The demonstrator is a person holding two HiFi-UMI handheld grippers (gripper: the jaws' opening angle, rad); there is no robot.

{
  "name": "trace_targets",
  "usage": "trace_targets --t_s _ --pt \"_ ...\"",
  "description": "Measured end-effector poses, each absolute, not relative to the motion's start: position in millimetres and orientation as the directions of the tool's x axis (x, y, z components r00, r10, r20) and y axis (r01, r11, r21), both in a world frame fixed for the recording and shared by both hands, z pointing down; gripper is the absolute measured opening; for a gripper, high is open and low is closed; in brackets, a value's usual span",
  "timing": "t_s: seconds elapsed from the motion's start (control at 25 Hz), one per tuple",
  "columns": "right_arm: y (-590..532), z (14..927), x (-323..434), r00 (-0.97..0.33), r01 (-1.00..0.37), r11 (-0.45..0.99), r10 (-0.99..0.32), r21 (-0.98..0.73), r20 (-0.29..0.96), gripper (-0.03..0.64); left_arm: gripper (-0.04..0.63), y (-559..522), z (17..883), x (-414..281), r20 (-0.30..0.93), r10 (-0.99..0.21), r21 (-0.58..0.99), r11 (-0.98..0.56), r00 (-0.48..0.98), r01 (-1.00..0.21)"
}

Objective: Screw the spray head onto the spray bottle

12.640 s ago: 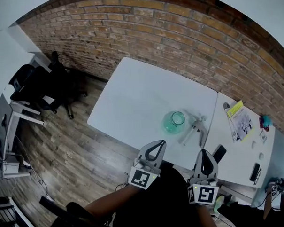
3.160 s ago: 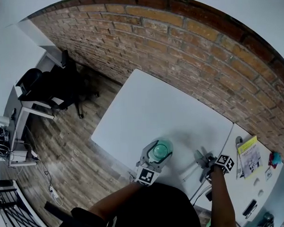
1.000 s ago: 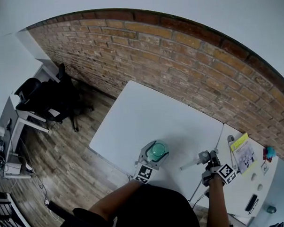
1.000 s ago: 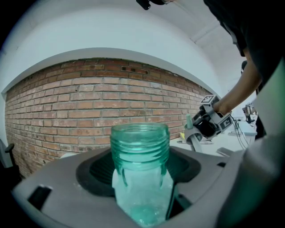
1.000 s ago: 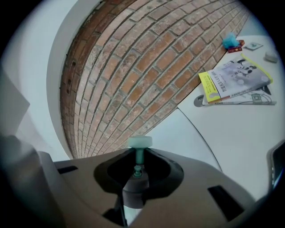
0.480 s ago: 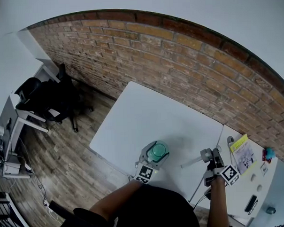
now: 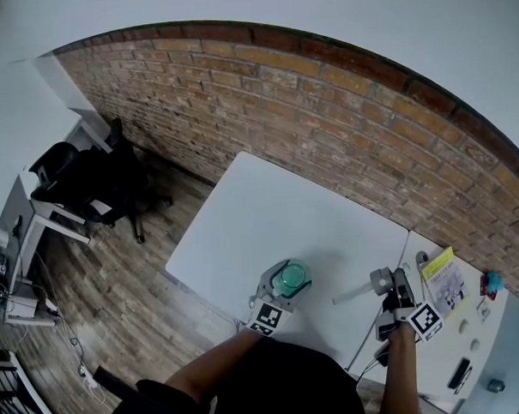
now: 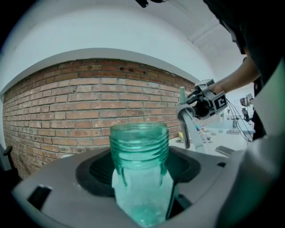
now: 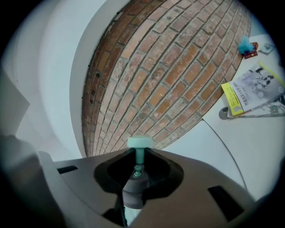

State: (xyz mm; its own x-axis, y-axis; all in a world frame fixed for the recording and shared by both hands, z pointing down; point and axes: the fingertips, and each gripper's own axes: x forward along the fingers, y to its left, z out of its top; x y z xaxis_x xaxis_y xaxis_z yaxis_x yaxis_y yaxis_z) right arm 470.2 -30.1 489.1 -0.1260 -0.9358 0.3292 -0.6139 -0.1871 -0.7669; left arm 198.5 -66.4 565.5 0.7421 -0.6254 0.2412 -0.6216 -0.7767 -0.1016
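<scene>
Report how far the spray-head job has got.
Done: the left gripper is closed on the green spray bottle, upright with its threaded neck open; the right gripper is closed on the spray head.
In hand: the head is held above the table, off to the bottle's right, its tube hanging free.
Left: bring it over the neck, feed the tube in, screw it down.

- Soft, even light fills every view; the white bench (image 7: 268, 206) is bright, with no glare.
- A faint, diffuse shadow lies on the bench to the upper right of the spray bottle (image 7: 290, 278).
- Fisheye distortion bends the brick wall (image 7: 340, 95) into an arc.
- Both gripper views have black, vignetted corners.
- The bottom foreground of both gripper views is soft, but the bottle's threads are crisp.
</scene>
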Motion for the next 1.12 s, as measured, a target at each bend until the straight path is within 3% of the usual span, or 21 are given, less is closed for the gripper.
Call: trace_targets --t_s 0.16,0.36,0.56,0.68,0.88,1.12 --pt "-38.2 471.5 461.6 -0.173 -0.603 -0.102 -0.952 -0.791 0.254 0.066 0.325 -67.3 565.0 197.2 0.240 -0.619 -0.107 -0.783 0.748 -0.613" --pt "-27.9 470.6 476.5 -0.101 -0.667 -0.199 -0.931 -0.718 0.352 0.066 0.325 -67.7 564.8 197.4 0.243 -0.617 -0.107 -0.784 0.748 -0.612" --pt "-41.8 444.9 456.4 -0.193 -0.649 -0.050 -0.954 -0.759 0.228 0.066 0.325 -67.2 564.7 196.4 0.243 -0.617 -0.107 -0.784 0.749 -0.611" --pt "-36.5 444.8 464.4 -0.149 -0.670 -0.112 -0.948 -0.734 0.280 0.066 0.325 -68.3 564.5 196.7 0.243 -0.619 -0.108 -0.783 0.747 -0.613" --pt "-53.3 409.6 443.4 -0.253 -0.631 0.090 -0.963 -0.771 0.095 0.066 0.325 -68.2 565.5 196.8 0.242 -0.621 -0.112 -0.781 0.746 -0.614" --pt "-54.8 390.6 433.4 -0.269 -0.623 0.117 -0.961 -0.774 0.071 0.066 0.325 -68.0 566.0 193.6 0.242 -0.622 -0.112 -0.781 0.745 -0.615"
